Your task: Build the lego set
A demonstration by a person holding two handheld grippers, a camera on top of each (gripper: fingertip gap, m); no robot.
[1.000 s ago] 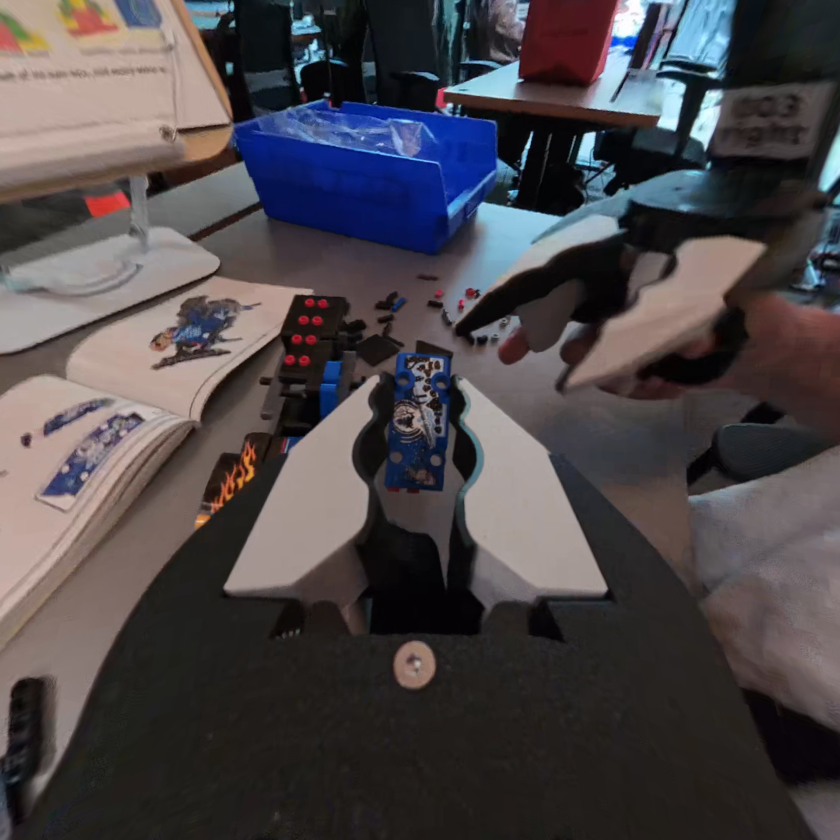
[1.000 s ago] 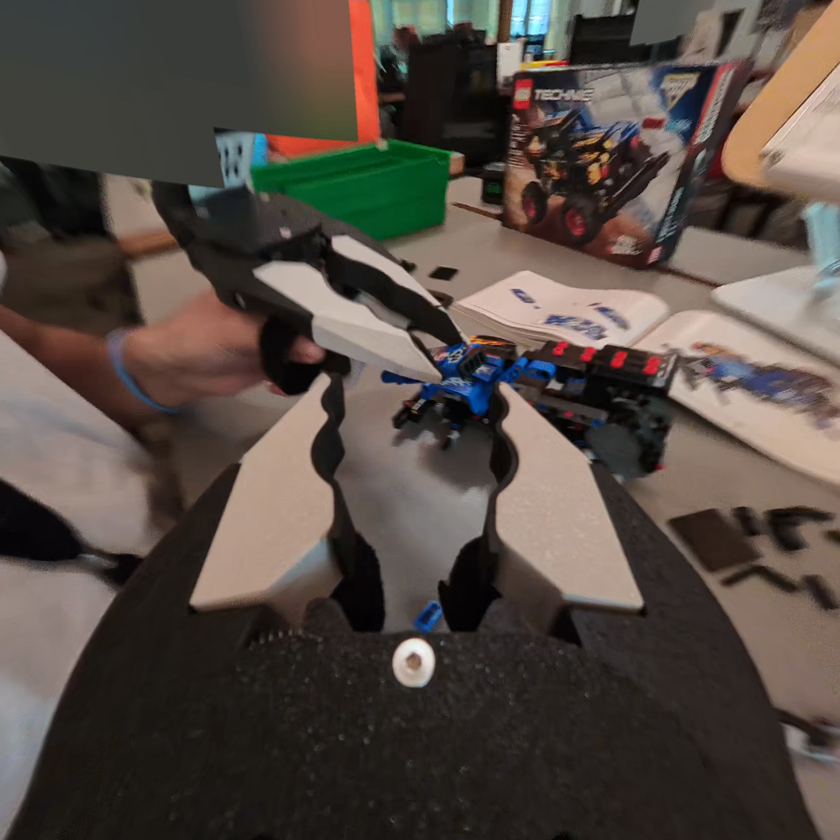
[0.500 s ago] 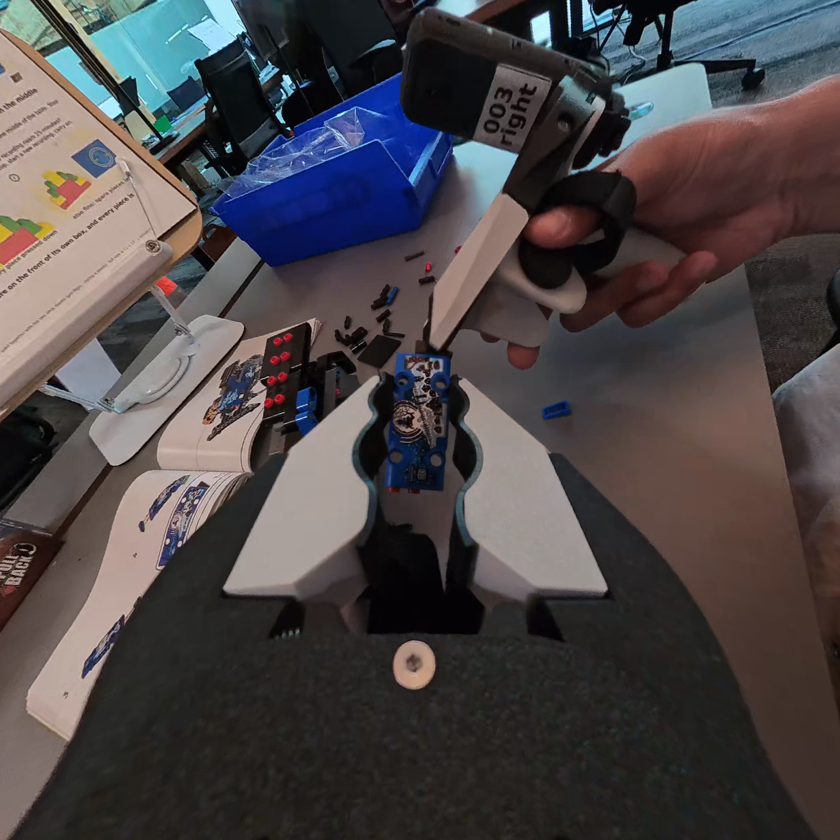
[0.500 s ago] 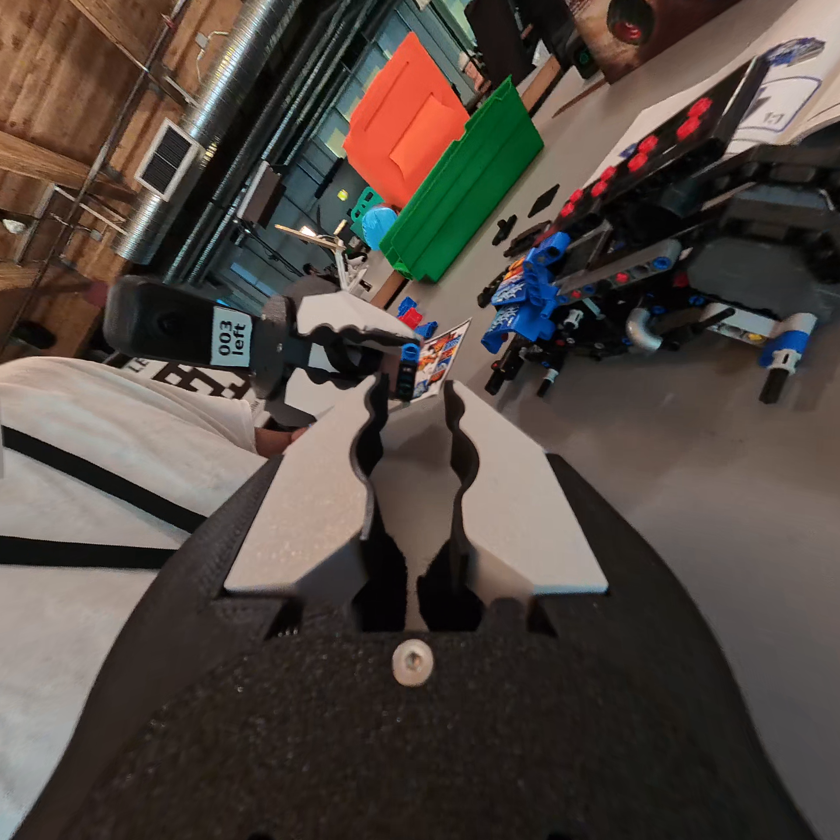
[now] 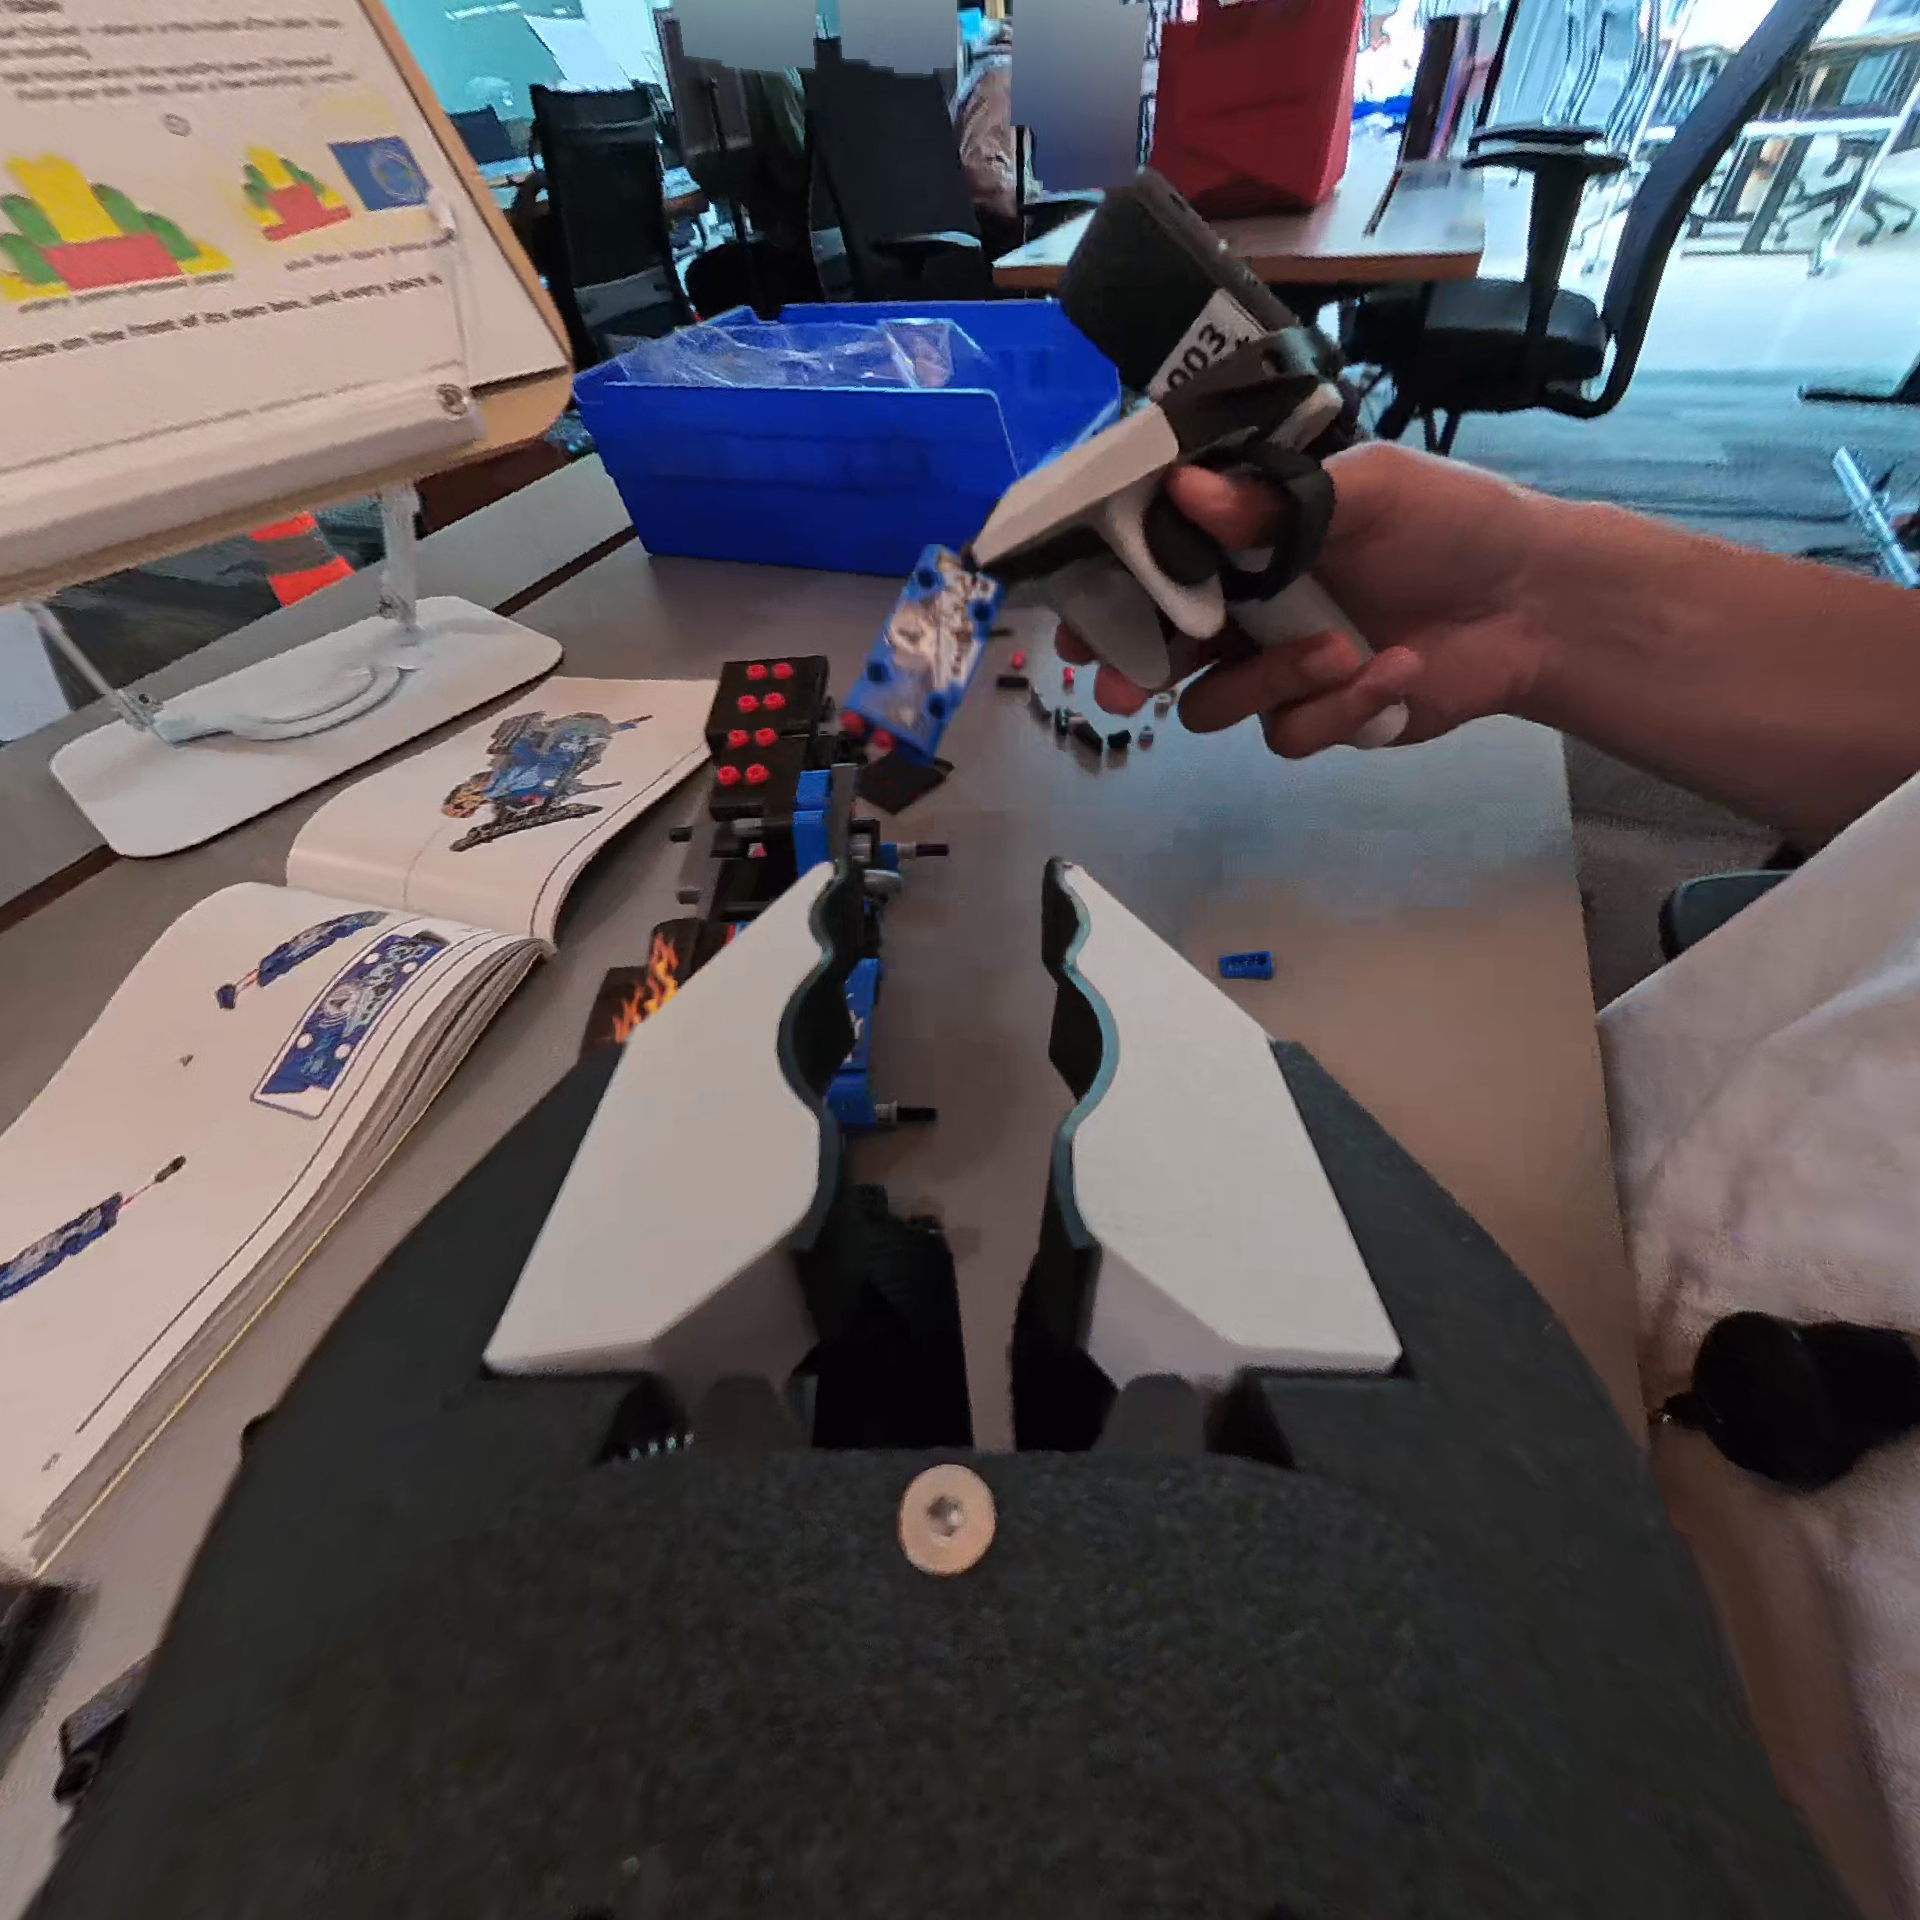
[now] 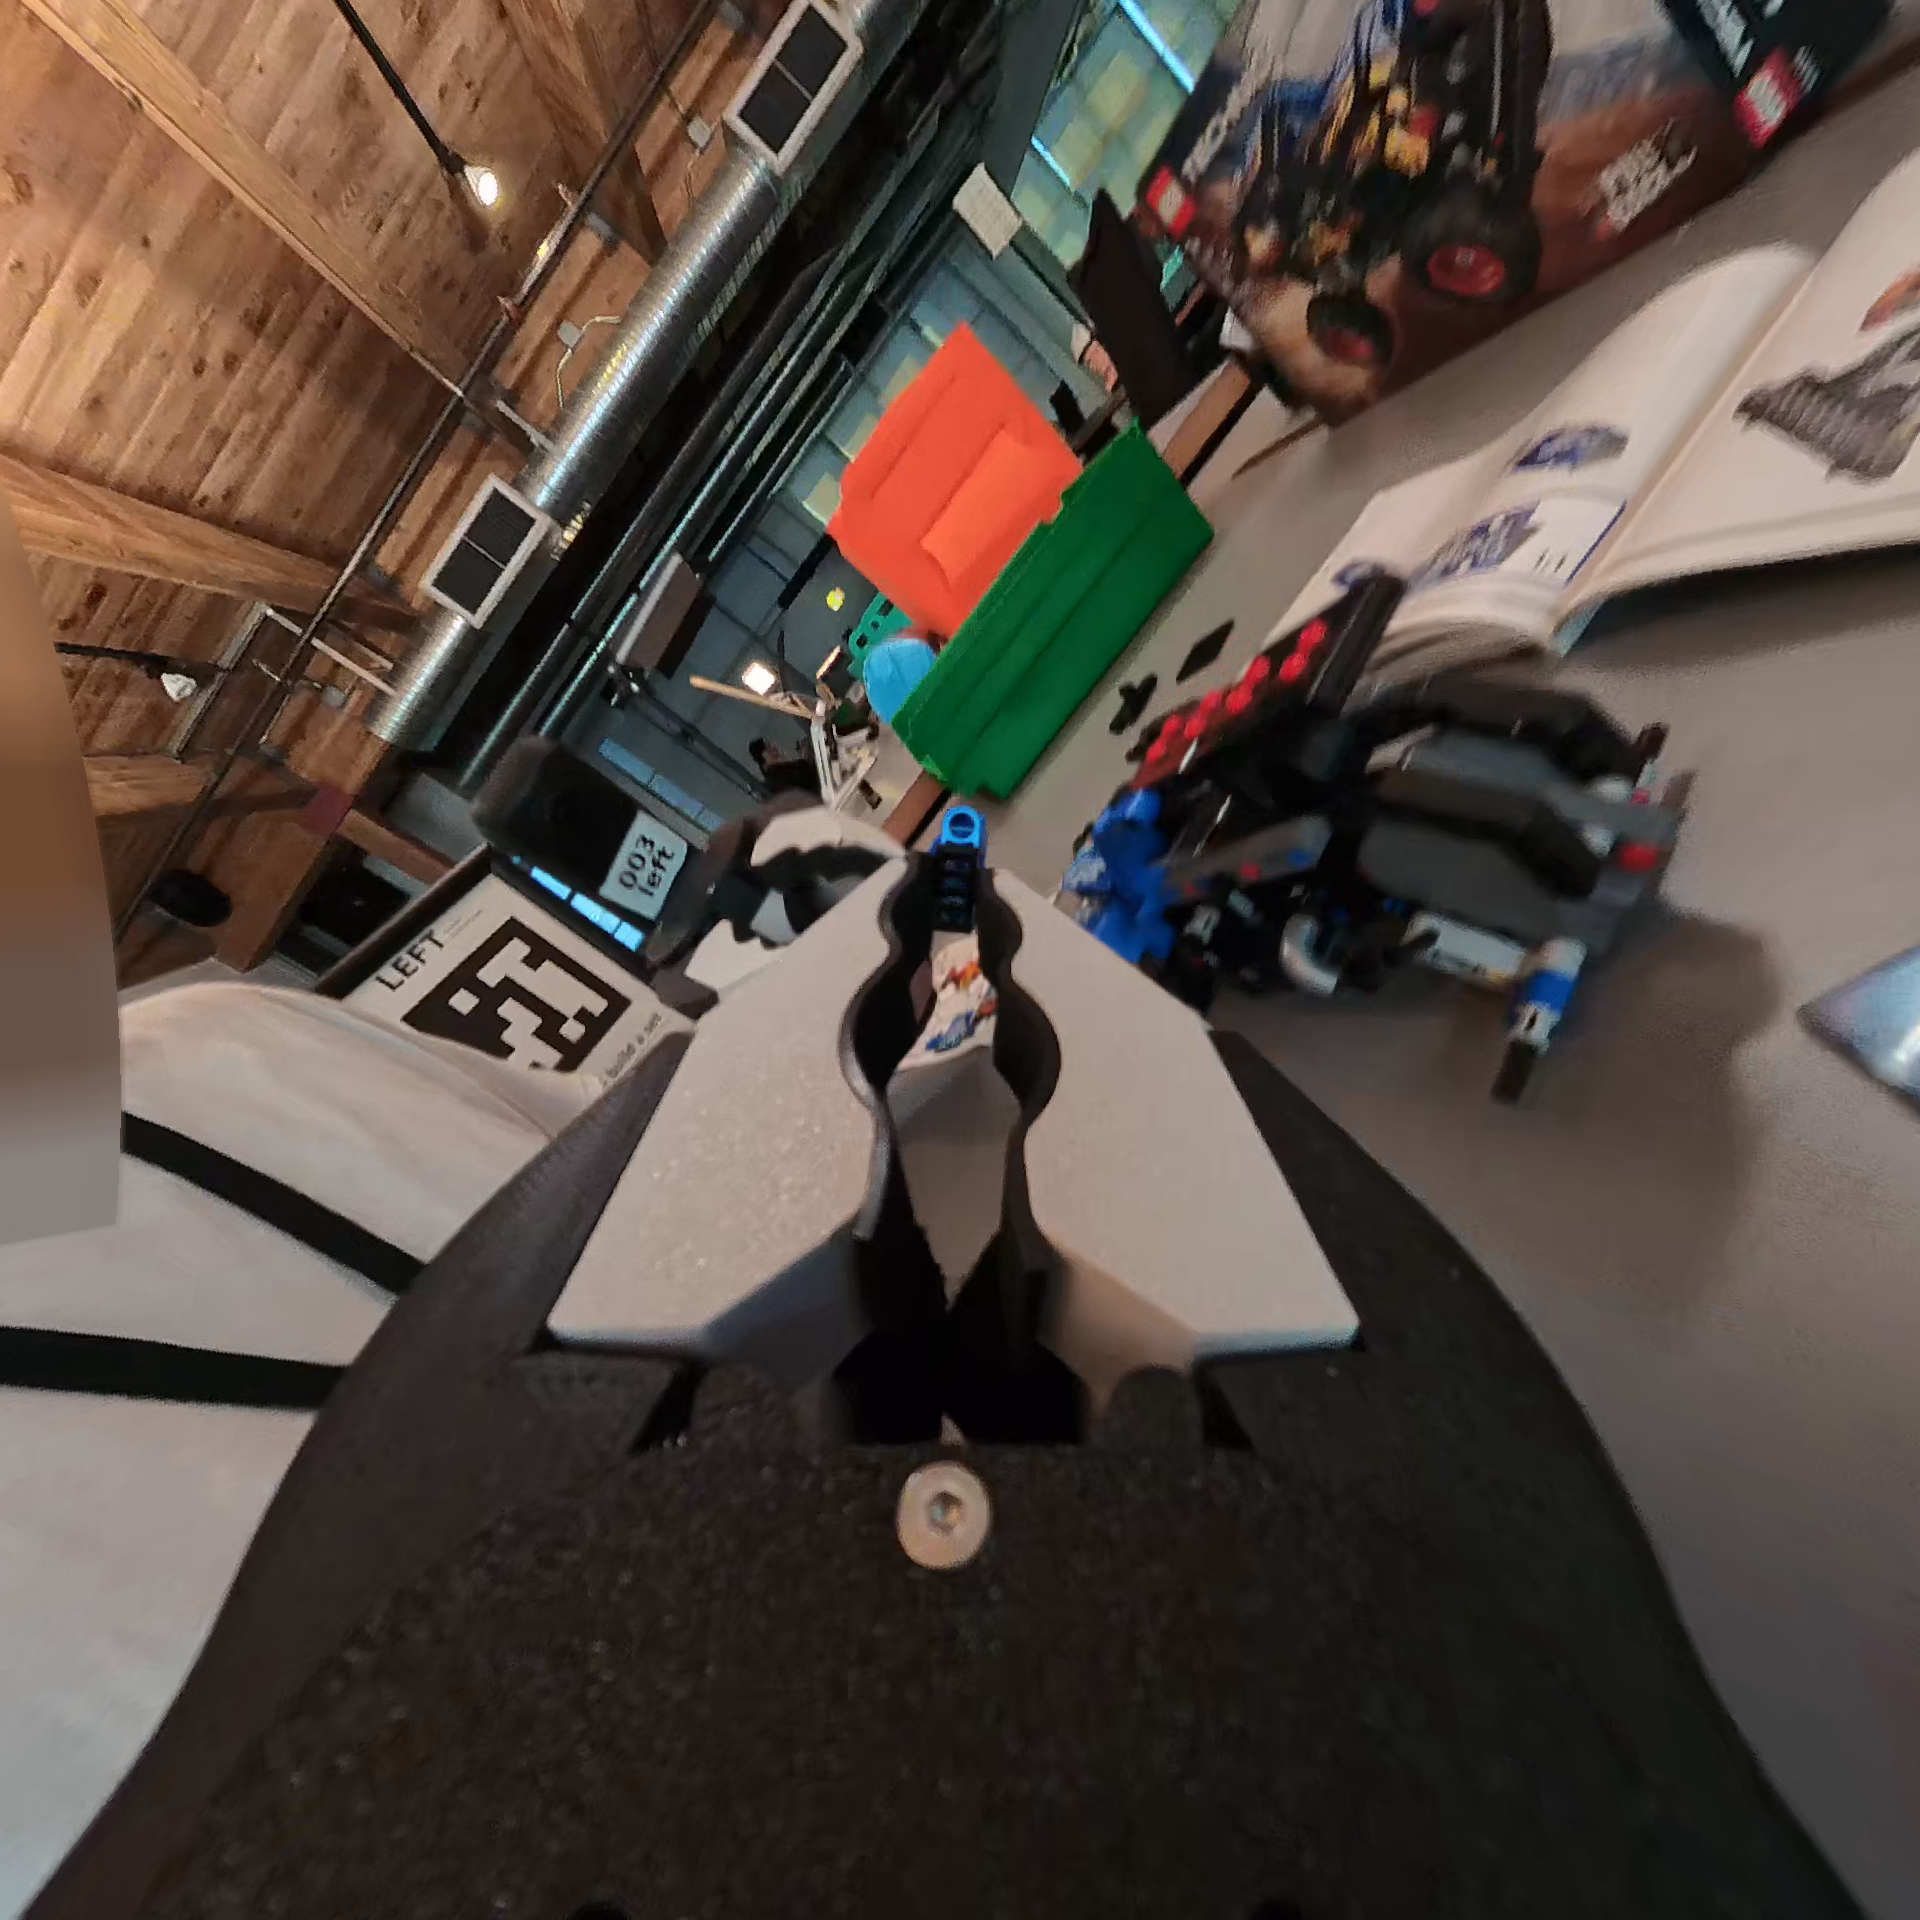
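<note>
My right gripper (image 6: 948,894) is shut on the blue printed lego panel (image 6: 954,883), seen edge-on between its tips. In the left wrist view the same gripper (image 5: 977,556) holds the panel (image 5: 925,655) by its top end, hanging tilted above the table. My left gripper (image 5: 940,894) is open and empty, low over the table. The partly built black and blue lego truck (image 5: 774,810) with red studs lies just ahead of my left finger; it also shows in the right wrist view (image 6: 1382,831).
An open instruction booklet (image 5: 312,997) lies left. A blue bin (image 5: 831,447) stands at the back, a page stand (image 5: 301,686) back left. Small loose parts (image 5: 1081,717) and a blue piece (image 5: 1245,964) lie on the grey table (image 5: 1351,831). A green bin (image 6: 1049,613) and set box (image 6: 1455,166) are beyond the truck. The gap from one gripper's tips to the other's is roughly 9 cm.
The blue panel passed from my left gripper to my right. My left gripper opened and drew back. My right gripper shut on the panel's end and lifted it away to the upper right.
</note>
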